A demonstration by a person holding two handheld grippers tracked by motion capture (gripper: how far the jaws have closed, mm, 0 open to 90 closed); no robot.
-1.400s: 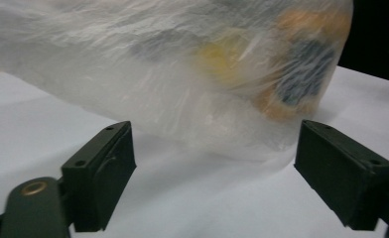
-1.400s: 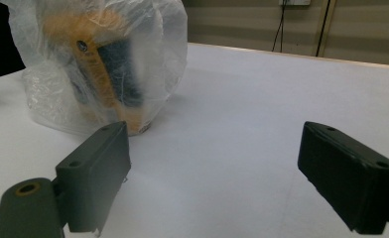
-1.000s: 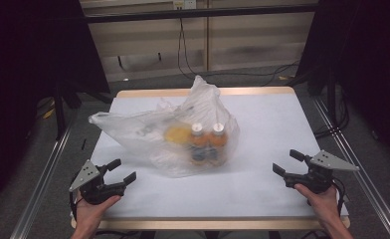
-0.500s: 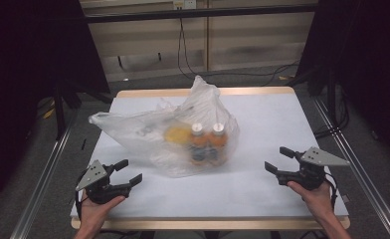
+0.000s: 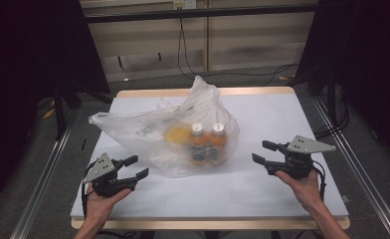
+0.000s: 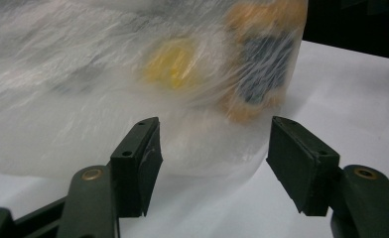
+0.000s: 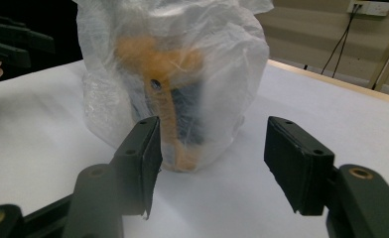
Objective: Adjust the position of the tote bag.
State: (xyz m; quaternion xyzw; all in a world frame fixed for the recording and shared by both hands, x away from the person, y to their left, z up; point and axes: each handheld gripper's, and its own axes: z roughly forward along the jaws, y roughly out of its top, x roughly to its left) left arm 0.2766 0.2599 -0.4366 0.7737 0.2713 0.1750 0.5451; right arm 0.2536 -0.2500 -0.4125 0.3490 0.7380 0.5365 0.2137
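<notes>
Bare table (image 5: 282, 114) beside both grippers, plastic bag (image 5: 183, 134) (bottles inside) blocking the middle

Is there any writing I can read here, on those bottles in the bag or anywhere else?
None can be read.
Bottles inside the plastic bag: dark labels, blurred behind the film.
Wall socket: too small to show any marking.

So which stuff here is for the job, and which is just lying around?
For the job: plastic bag, two orange bottles inside it, left gripper, right gripper, both open.

Lying about: cables on the floor behind the table.
</notes>
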